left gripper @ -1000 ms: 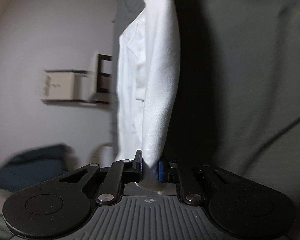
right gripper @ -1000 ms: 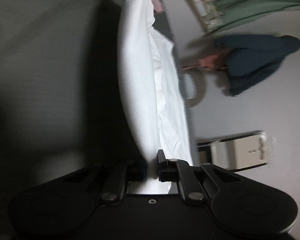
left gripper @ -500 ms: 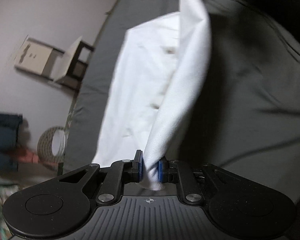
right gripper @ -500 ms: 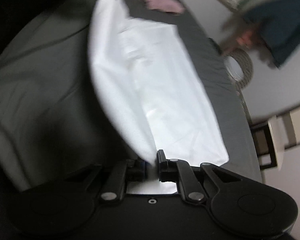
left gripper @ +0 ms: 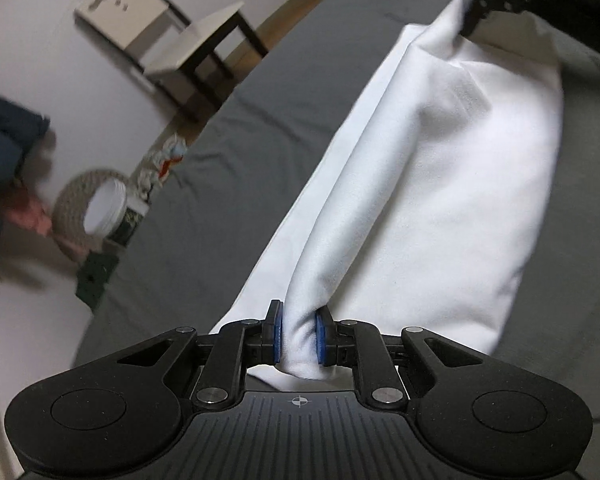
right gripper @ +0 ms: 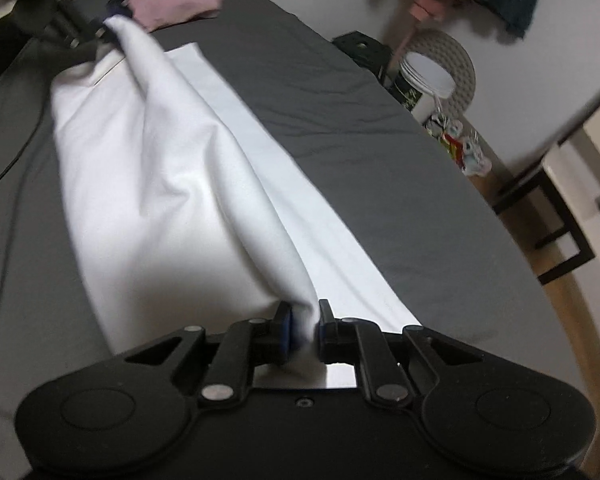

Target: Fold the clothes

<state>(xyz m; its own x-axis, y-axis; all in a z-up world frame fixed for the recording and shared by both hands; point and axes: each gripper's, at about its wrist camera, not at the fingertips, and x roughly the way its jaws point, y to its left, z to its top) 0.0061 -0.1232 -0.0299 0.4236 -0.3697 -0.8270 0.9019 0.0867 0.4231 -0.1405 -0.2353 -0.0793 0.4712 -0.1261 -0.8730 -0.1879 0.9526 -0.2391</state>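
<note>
The white garment lies lengthwise on the dark grey bed, its long axis running from one pair of tongs to the other, parallel to the bed's long edge. The left tongs are clenched on a bunched end of the cloth between the blue pads; the right tongs are clenched on the opposite end. Between the two grips a raised ridge of fabric runs along the garment, with flat cloth spread to both sides on the bed. In the left wrist view the right tongs appear at the far end, top right; in the right wrist view the left tongs appear top left, touching the cloth. A pink garment lies on the bed just beyond the white one's far end, apart from it. Beside the bed stand a small table, a woven basket and a white box against the wall. Nothing lies across the white garment.
</note>
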